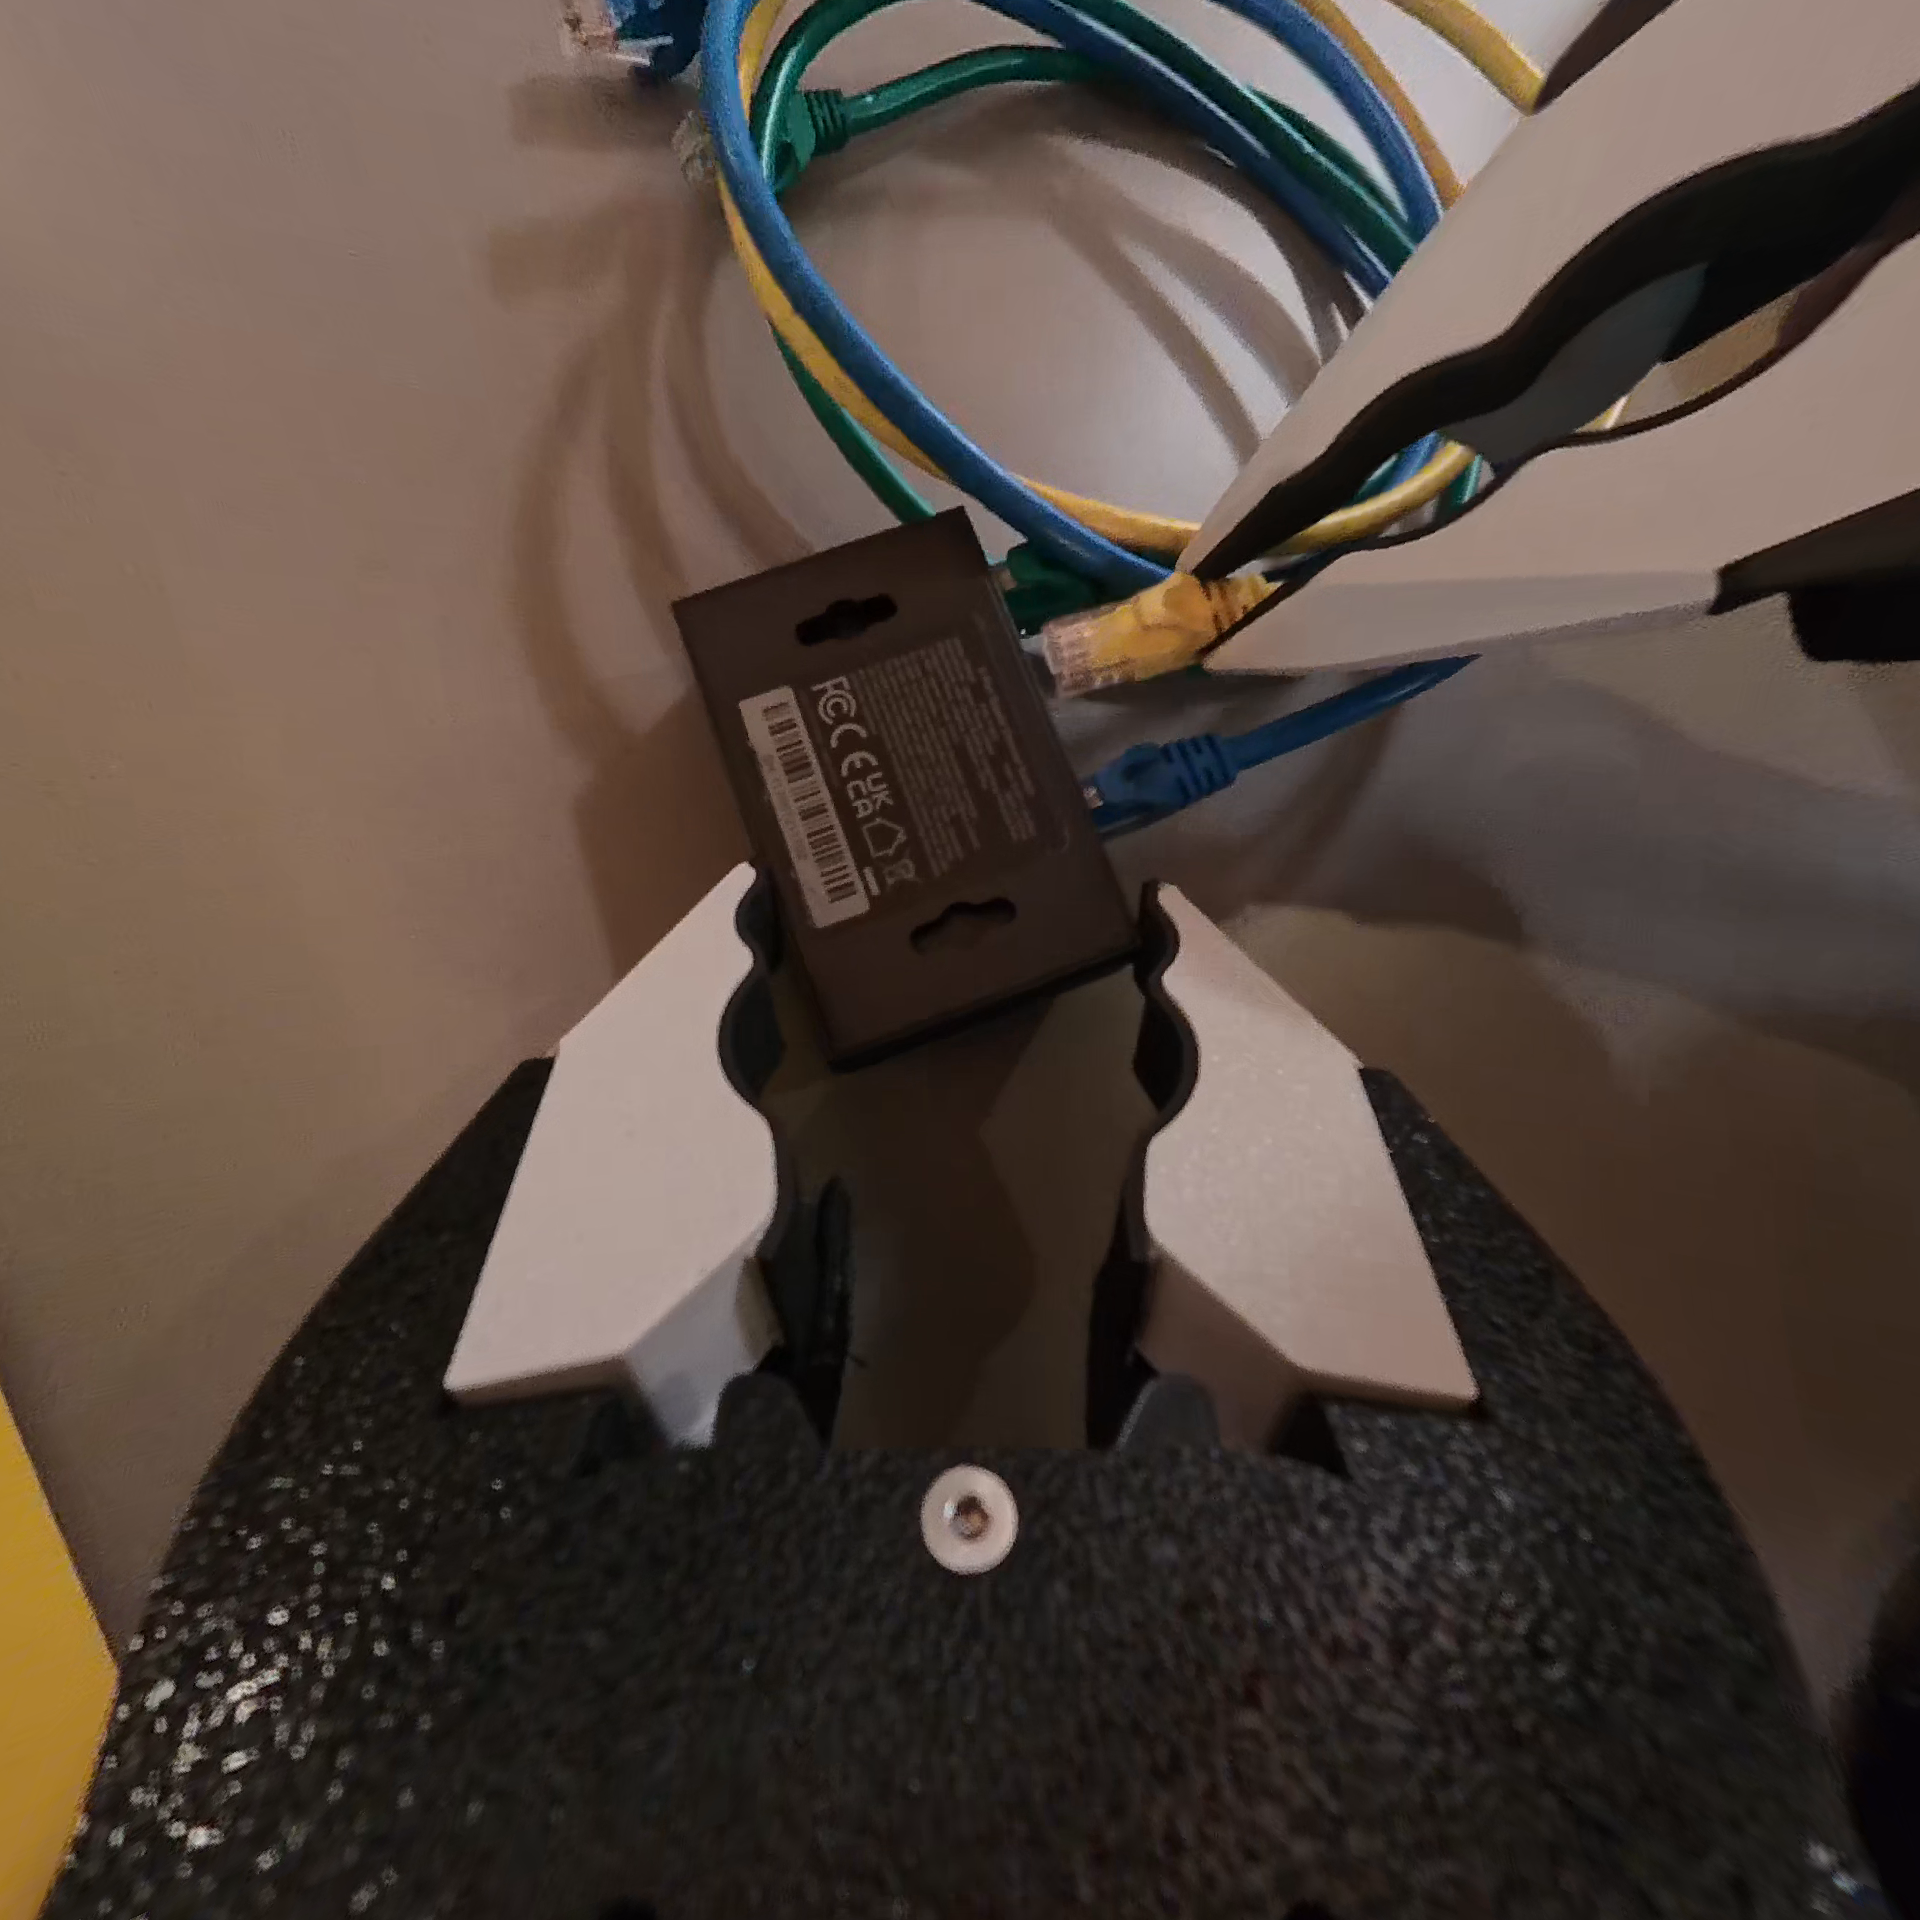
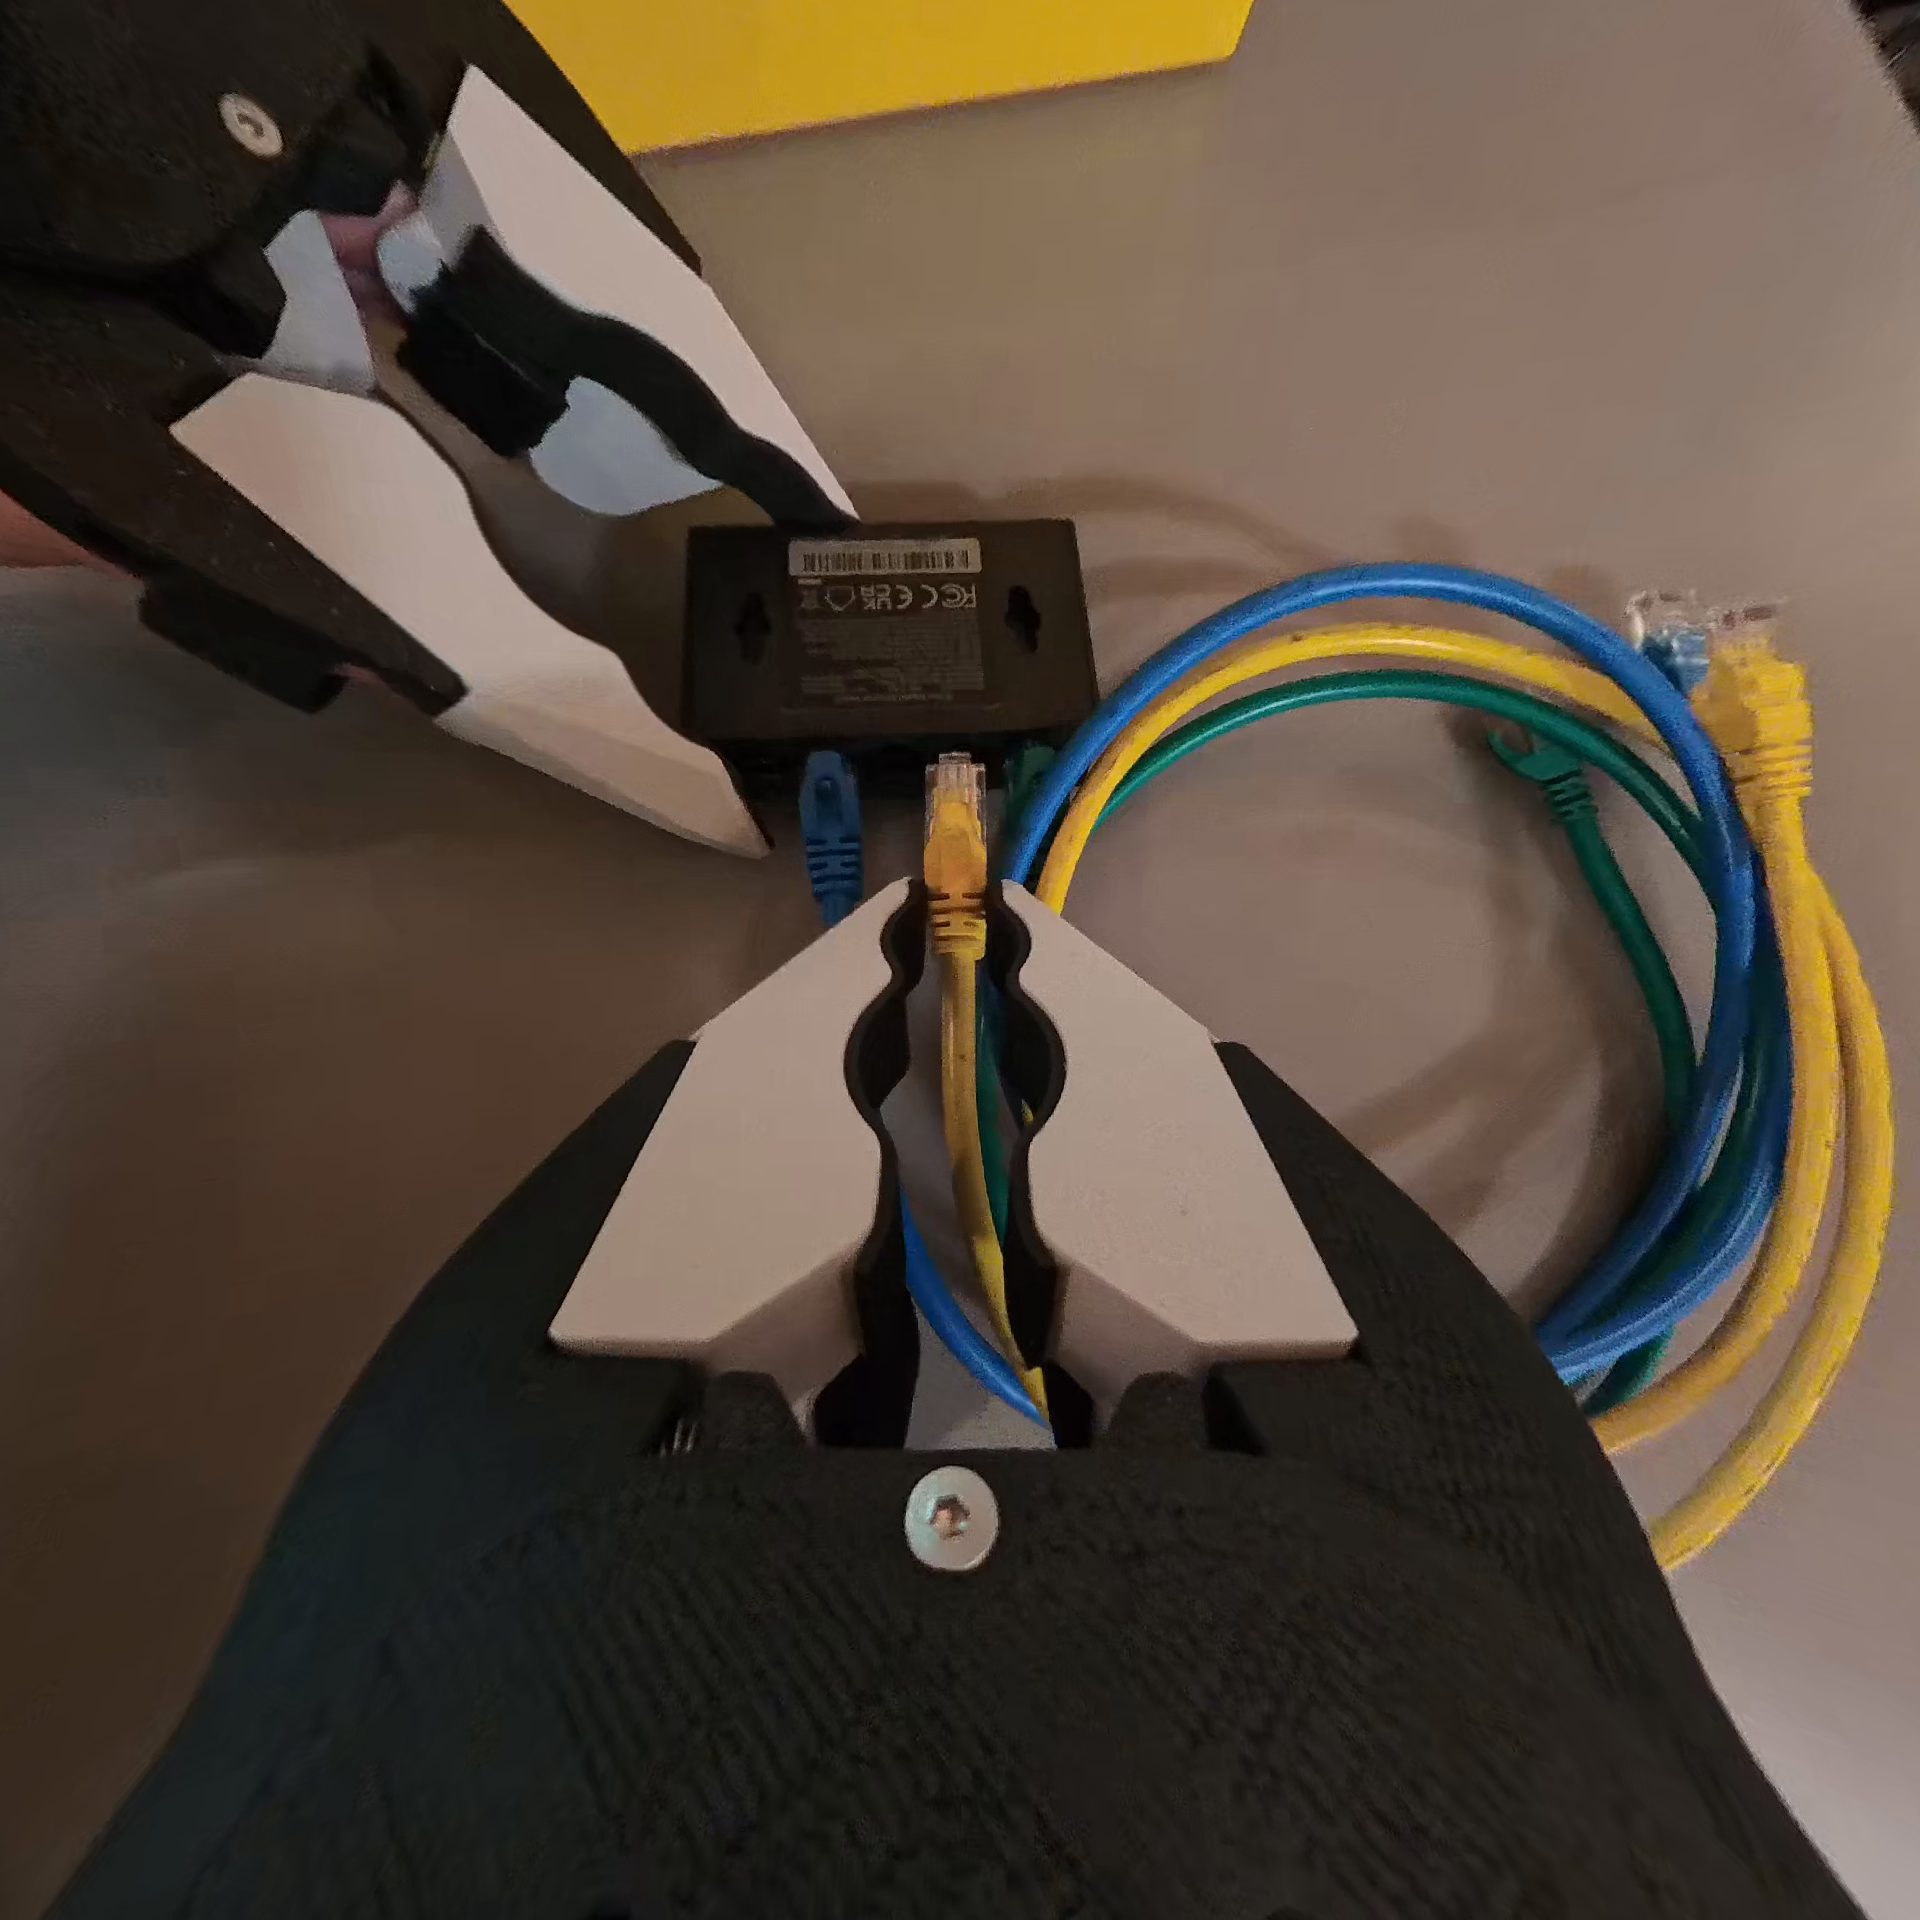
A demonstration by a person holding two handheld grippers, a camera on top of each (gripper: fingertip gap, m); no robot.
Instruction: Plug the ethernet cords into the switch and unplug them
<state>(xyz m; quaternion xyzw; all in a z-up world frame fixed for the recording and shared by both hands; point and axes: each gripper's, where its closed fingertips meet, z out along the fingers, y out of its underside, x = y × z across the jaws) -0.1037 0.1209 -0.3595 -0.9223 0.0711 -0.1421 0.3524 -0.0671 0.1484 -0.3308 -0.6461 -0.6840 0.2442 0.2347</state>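
Three ethernet cords, blue, yellow and green, lie looped on my grey table (image 2: pixel 1351 312) to the right of the switch (image 2: pixel 883 634). That small black box lies label side up, its port face turned toward my right-hand camera. My left gripper (image 1: pixel 951 914) has its jaws clamped on one short end of the switch, pinning it in place. My right gripper (image 2: pixel 956 899) is clenched on the yellow cord (image 2: pixel 1818 1039) just behind its plug (image 2: pixel 954 821), and the clear tip of that plug sits just short of the middle of the port face; I cannot tell whether it touches. To its left the blue cord (image 2: pixel 1403 582) has a plug (image 2: pixel 831 831) already seated in a port, and to its right the green cord (image 2: pixel 1434 686) has a plug (image 2: pixel 1031 774) at a port, though how deep it sits is hidden. All three far plugs rest loose on the table at the right, well apart from the switch. Beyond the switch, at the far edge, lies a flat yellow sheet (image 2: pixel 935 62).
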